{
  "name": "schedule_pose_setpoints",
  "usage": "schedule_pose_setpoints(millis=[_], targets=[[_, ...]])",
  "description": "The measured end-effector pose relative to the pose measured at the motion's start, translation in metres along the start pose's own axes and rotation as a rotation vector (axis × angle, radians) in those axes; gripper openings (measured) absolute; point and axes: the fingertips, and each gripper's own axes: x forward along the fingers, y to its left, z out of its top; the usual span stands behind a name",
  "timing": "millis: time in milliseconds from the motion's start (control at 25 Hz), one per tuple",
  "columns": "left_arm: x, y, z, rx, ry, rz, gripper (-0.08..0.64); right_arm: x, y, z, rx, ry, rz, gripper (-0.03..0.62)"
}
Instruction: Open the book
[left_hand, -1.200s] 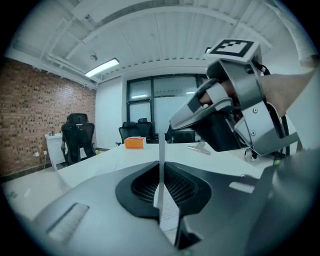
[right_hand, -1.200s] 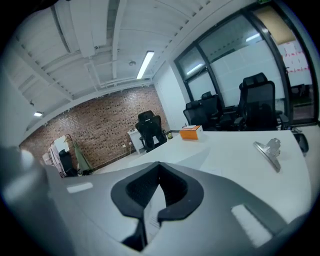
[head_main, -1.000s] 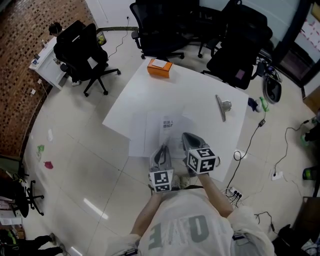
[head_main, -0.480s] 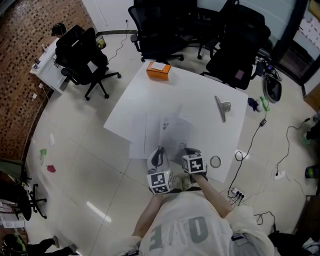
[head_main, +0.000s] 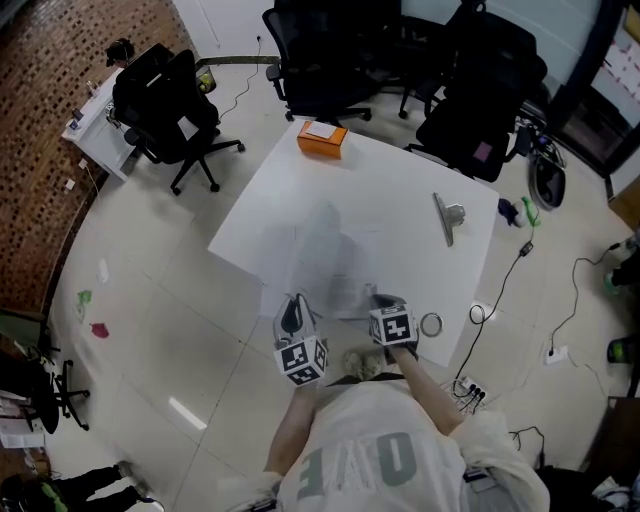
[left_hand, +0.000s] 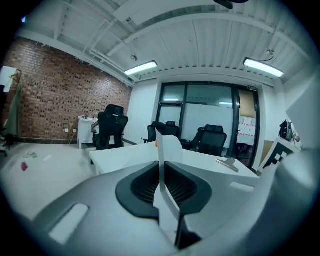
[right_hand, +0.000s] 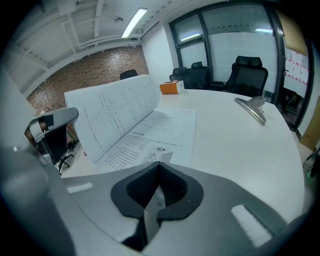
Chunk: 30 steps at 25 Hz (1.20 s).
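The book (head_main: 335, 268) lies open on the white table (head_main: 400, 180), near its front edge. Its printed right-hand page (right_hand: 157, 131) rests flat, while another leaf (right_hand: 114, 114) arches up on the left. My left gripper (head_main: 293, 306) is off the book's near-left corner and is shut on the edge of a thin white page (left_hand: 167, 146), which stands upright between the pads (left_hand: 161, 176). My right gripper (head_main: 384, 300) sits low at the book's near-right edge. In the right gripper view it (right_hand: 159, 172) is shut, with a thin white sheet edge (right_hand: 151, 206) pinched between the jaws.
An orange box (head_main: 321, 138) stands at the table's far corner. A metal clip (head_main: 446, 215) lies on the right side, and a small ring (head_main: 431, 323) by the near-right edge. Black office chairs (head_main: 320, 60) ring the far side; cables trail over the floor at right.
My left gripper has swung left and a little nearer, drawing the pinched page with it. The right gripper dropped to the table's near edge, then stayed still.
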Motion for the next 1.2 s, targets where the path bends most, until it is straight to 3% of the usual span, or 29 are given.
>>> schedule_pose_setpoints(millis=[280, 440, 560, 760, 920, 1080, 1200], targets=[[-0.007, 0.033, -0.037, -0.005, 0.072, 0.088, 0.064, -0.004, -0.015, -0.001, 0.03, -0.01, -0.021, 0.002], [-0.011, 0.052, -0.06, -0.048, 0.123, 0.148, 0.067, -0.003, -0.015, 0.0, 0.038, -0.009, -0.021, 0.002], [-0.013, 0.058, -0.076, -0.057, 0.156, 0.165, 0.078, -0.003, -0.014, -0.001, 0.0, -0.01, -0.032, 0.002], [-0.013, 0.062, -0.098, -0.045, 0.213, 0.186, 0.117, -0.002, -0.015, -0.001, 0.019, -0.009, -0.022, 0.002], [-0.016, 0.069, -0.096, -0.067, 0.196, 0.211, 0.168, -0.002, -0.015, -0.001, 0.011, -0.01, -0.02, 0.002], [-0.025, 0.085, -0.084, -0.093, 0.142, 0.27, 0.269, -0.003, -0.015, -0.001, 0.015, -0.006, -0.017, 0.002], [-0.034, 0.106, -0.069, -0.139, 0.079, 0.356, 0.262, -0.002, -0.019, 0.0, 0.003, -0.007, -0.027, 0.002]])
